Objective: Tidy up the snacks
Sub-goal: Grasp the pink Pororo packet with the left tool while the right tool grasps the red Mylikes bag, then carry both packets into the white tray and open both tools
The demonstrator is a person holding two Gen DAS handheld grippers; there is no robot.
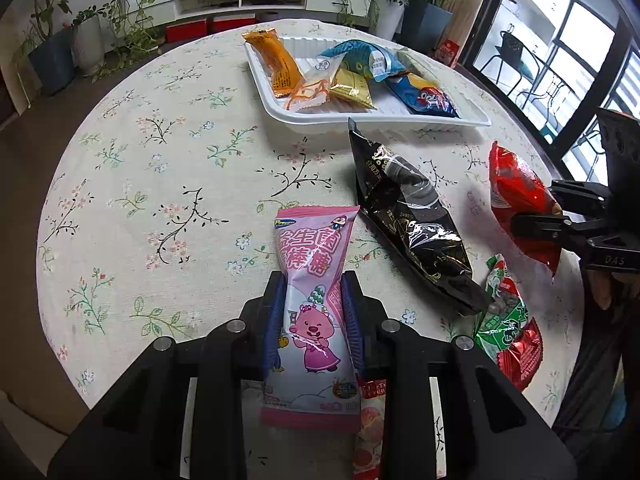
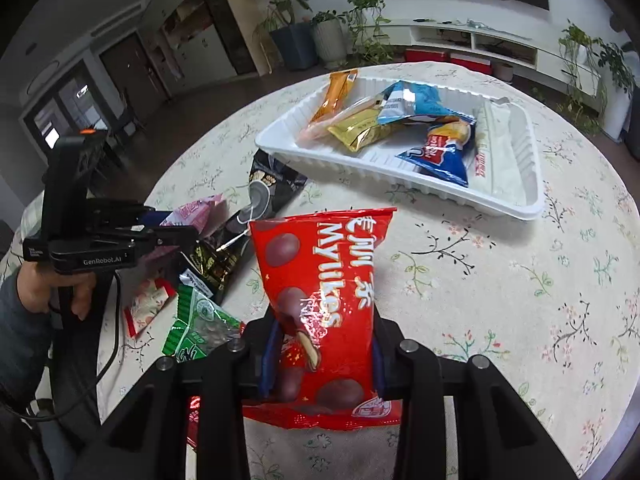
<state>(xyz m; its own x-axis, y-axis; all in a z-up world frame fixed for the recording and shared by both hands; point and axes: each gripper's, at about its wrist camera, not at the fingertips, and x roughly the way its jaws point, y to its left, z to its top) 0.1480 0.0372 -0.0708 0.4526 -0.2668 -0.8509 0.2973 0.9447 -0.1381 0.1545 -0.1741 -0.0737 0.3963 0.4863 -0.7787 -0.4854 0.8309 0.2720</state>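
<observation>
Left hand-held gripper [image 1: 314, 312] is clamped on a pink candy bag [image 1: 310, 312], and the right hand-held gripper [image 2: 324, 344] pinches a red bag [image 2: 324, 300]. Both bags sit above the bench [image 1: 160, 184], short of the white tray [image 2: 500, 196] already holding snacks.

Readable text: glossy red foil snack bag [image 2: 324, 312] says "Myllkes" in white, with Chinese characters beside it. Black handheld left gripper [image 2: 176, 236] body reads "GenRobot.AI". Black handheld right gripper [image 1: 536, 220] body reads "DAS". Pink plastic lollipop packet [image 1: 310, 312] carries "益生菌棒棒糖" in white, small "Pororo" logo top corner. Other wrappers' print too small to read.
</observation>
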